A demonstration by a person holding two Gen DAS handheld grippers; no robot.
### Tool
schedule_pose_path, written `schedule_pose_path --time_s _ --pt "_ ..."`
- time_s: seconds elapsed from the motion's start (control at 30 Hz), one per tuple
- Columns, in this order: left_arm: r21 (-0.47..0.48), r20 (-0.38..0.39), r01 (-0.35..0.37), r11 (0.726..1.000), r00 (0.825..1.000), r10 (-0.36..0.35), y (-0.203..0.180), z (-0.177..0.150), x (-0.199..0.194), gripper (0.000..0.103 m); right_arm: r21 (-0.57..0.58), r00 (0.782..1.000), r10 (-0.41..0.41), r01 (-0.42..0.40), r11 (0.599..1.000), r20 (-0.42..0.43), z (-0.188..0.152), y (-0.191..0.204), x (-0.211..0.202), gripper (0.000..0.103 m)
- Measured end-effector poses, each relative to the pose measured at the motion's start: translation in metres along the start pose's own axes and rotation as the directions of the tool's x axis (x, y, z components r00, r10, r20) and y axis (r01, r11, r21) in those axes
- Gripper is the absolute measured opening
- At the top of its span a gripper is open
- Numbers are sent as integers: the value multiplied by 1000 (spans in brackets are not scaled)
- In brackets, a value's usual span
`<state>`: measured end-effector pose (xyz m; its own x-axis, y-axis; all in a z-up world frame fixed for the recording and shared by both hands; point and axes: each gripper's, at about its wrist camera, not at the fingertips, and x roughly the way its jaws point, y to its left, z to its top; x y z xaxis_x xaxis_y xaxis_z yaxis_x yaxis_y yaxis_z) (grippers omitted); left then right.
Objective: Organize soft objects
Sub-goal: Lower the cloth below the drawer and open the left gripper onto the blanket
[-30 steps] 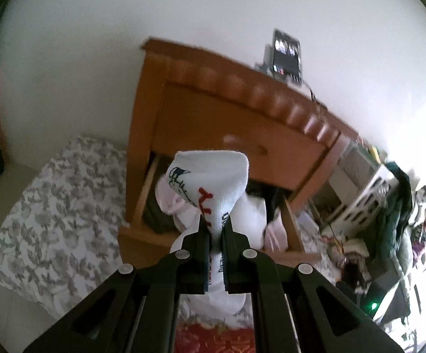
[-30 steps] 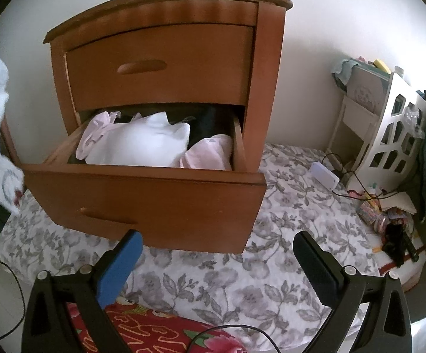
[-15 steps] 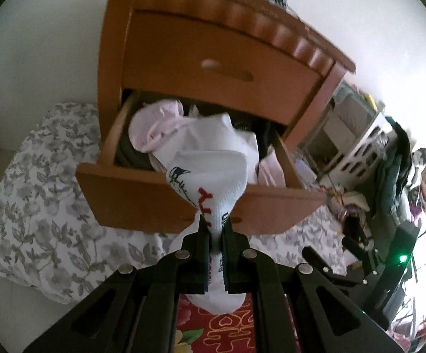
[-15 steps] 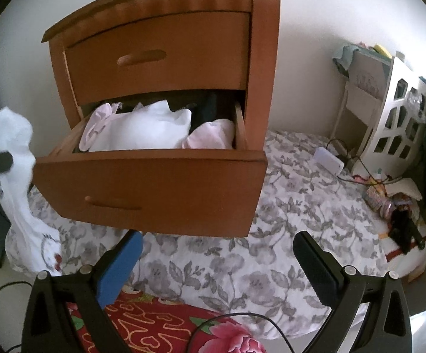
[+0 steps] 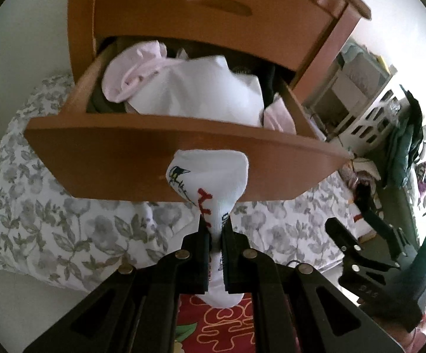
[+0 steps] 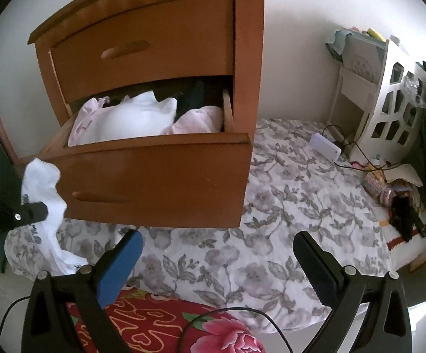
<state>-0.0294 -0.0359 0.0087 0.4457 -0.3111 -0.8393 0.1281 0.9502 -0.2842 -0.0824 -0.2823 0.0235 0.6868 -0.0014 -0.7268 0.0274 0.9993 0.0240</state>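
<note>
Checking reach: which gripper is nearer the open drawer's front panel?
Left. The left gripper holds a white sock just before the drawer front; the right gripper hangs open, farther back.

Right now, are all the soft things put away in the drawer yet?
Not quite. Done: the bottom drawer is open and already holds white and pink clothes. In hand: the left gripper is shut on a white sock, held in front of the drawer, not inside. Left: putting that sock in. The right gripper is open and empty.
</note>
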Motion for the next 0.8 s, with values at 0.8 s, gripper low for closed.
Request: schedule_pose_path --time_s 0.8 --pt "-29 -166 -93 995 982 87 8 -10 70 42 -5 998 -9 8 1000 -66 -3 -5 24 103"
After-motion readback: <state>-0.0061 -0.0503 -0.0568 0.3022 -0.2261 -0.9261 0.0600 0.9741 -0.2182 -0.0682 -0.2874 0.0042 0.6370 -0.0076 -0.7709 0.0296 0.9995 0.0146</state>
